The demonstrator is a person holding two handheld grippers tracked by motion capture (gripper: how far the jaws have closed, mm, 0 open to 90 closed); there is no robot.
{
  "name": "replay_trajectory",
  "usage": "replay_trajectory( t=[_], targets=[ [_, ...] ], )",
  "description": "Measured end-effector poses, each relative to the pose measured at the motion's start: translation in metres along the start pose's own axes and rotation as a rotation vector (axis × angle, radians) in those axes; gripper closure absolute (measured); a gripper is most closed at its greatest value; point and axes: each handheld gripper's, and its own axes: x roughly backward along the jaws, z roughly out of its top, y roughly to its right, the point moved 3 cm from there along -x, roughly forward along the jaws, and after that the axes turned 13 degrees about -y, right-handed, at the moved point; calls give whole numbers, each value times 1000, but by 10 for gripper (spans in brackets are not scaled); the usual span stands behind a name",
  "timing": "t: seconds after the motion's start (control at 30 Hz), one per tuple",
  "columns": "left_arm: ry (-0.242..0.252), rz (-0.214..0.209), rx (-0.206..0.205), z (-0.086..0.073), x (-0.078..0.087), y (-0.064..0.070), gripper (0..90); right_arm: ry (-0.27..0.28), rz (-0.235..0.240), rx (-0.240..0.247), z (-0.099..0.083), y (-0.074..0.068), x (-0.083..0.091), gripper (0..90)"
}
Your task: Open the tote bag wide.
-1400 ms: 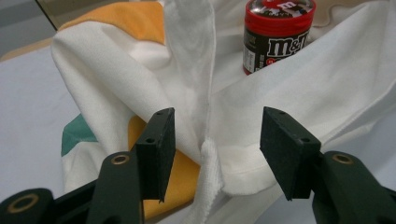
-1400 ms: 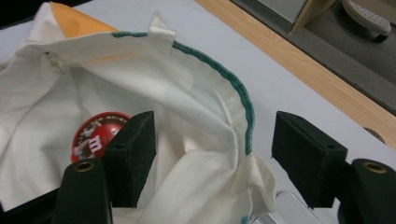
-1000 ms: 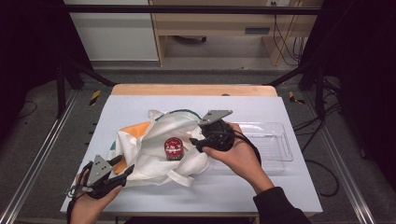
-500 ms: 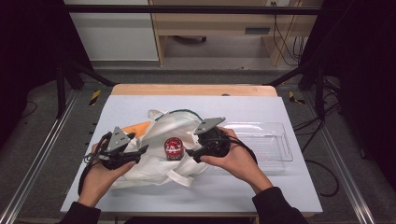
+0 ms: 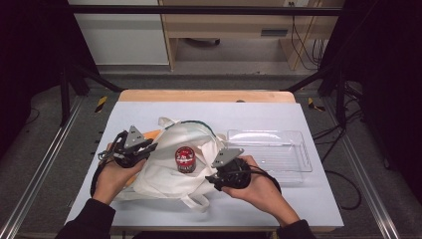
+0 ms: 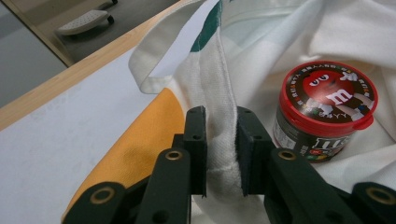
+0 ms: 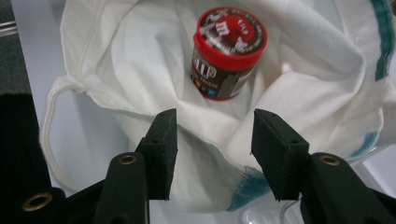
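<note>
Upright red-lidded candy tub, lid up, in white tote bag

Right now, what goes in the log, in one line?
left claw: shut on bag edge | right claw: open at bag rim | candy tub: upright in bag

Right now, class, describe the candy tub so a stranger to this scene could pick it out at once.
Start at the white table, then find the crumpled cream cloth bag between the two grippers. The candy tub stands upright in the bag's folds: a small dark round tub with a bright red lid, the one red thing there.
</note>
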Motion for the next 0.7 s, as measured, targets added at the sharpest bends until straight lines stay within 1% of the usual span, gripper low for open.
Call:
replay_trajectory(
  t=[0.1, 0.17, 0.27, 0.33, 0.37, 0.4, 0.47, 0.53, 0.57, 0.63, 0.7],
  targets=[
    [-4, 5, 3, -1, -1, -4, 780, 6, 12, -9, -10, -6, -3, 507],
    [-7, 1, 9, -2, -2, -6, 785, 12, 19, -15, -16, -10, -6, 508],
    [-12, 4, 14, -3, -3, -8, 788, 6, 29, -25, -23, -15, -12, 510],
    [-17, 6, 12, -4, -5, -9, 790, 6, 33, -17, -27, -18, -16, 517],
    [-20, 5, 11, -4, -5, -9, 791, 3, 27, -14, -28, -20, -18, 527],
    [-20, 4, 10, -4, -6, -9, 793, 2, 11, -11, -30, -22, -19, 554],
    [-20, 0, 18, -5, -6, -11, 795, 4, -4, -17, -32, -23, -21, 578],
    [-27, -6, 24, -6, -5, -11, 798, 8, -19, -29, -35, -23, -23, 639],
    [-22, -3, 15, -6, -6, -12, 800, 8, -24, -34, -36, -23, -24, 669],
    [-30, -7, 24, -7, -6, -14, 804, 3, -28, -43, -40, -21, -26, 740],
    [-28, -14, 40, -9, -7, -17, 806, -7, -31, -54, -43, -21, -29, 782]
  ],
)
